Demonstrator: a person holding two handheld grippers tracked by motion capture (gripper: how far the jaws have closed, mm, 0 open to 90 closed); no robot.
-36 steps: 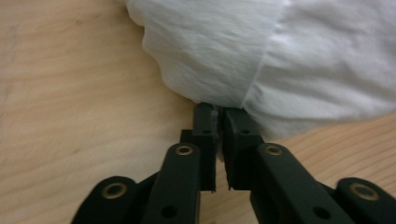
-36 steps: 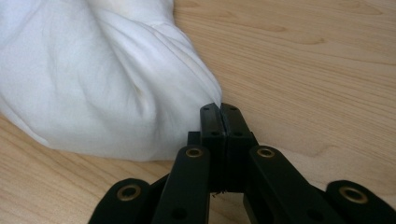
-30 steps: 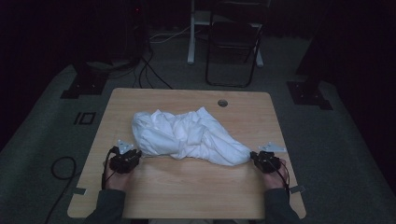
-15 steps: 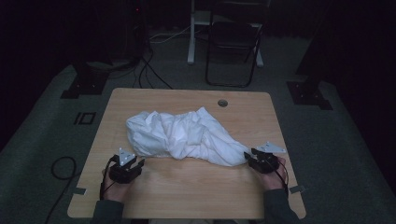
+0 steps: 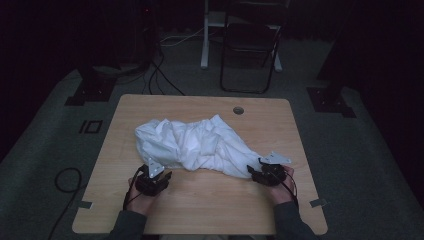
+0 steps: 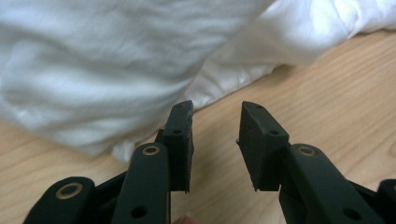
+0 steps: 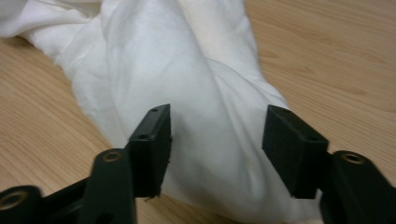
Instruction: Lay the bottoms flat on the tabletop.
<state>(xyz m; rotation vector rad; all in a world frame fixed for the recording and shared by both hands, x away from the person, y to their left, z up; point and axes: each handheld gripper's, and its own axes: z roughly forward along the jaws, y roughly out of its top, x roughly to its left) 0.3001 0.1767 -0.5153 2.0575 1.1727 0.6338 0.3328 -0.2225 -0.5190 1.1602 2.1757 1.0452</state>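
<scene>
Crumpled white cloth (image 5: 192, 145) heaped mid-surface (image 5: 210, 210), tapering to a narrow end on the person's right. Right gripper (image 7: 217, 140) over that narrow end, fingers (image 7: 152, 140) apart and just opened wider, cloth lying between but unpressed, probably a release. Left gripper (image 6: 215, 140) near the cloth's opposite bottom edge, fingers (image 6: 180, 135) apart over bare wood after closing slightly, probably lined up for a fresh pinch there.

High view dim and murky, dark surroundings, gripper views brighter, near cloth softly blurred
</scene>
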